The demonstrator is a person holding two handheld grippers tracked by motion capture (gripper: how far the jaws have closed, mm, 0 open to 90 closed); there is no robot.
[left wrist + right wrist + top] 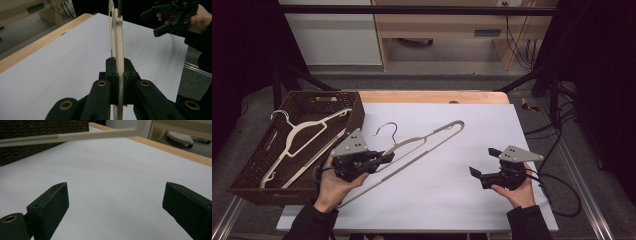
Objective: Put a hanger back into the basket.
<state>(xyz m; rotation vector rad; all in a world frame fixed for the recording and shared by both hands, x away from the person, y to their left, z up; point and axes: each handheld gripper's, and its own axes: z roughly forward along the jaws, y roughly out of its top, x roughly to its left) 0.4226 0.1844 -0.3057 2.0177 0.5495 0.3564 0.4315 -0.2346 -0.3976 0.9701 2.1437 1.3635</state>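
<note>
Our left gripper (384, 158) pinches the hanger (427, 141) tight near its hook. It looks light, stiff and slippery. Our right gripper (475, 172) is wide open, holding nothing, well apart from it.

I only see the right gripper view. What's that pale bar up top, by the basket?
Observer: It's a hanger. The high view shows its whole triangle and its hook.
Operator: Who's holding it?
Observer: The left gripper is. Its jaws are shut on the hanger near the hook.
Operator: Is anything in the basket?
Observer: Yes, a second hanger lies inside the basket.
</note>
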